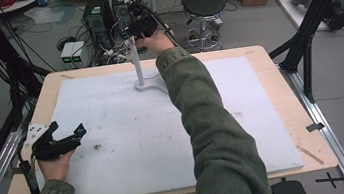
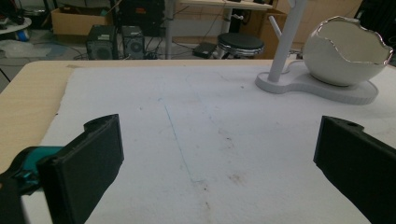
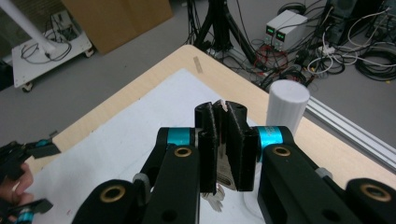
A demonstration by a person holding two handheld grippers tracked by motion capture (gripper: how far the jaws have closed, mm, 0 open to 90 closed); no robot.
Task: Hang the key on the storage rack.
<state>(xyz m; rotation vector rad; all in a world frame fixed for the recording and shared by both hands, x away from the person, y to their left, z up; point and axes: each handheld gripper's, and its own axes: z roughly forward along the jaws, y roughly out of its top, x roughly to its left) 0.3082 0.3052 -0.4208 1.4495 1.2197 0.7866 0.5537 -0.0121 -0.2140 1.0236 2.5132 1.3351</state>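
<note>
My right gripper [image 3: 223, 140] pinches a key [image 3: 225, 175] beside the stand's post [image 3: 287, 106]; next, hang it on a peg. Left gripper [image 2: 215, 154] spread, idle.

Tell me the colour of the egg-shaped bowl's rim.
Shiny silver on a white bowl, clearest in the left gripper view.

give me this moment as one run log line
right gripper: shut on silver metal key by white post stand | left gripper: open, empty | white eggshell-shaped bowl: on stand base
</note>
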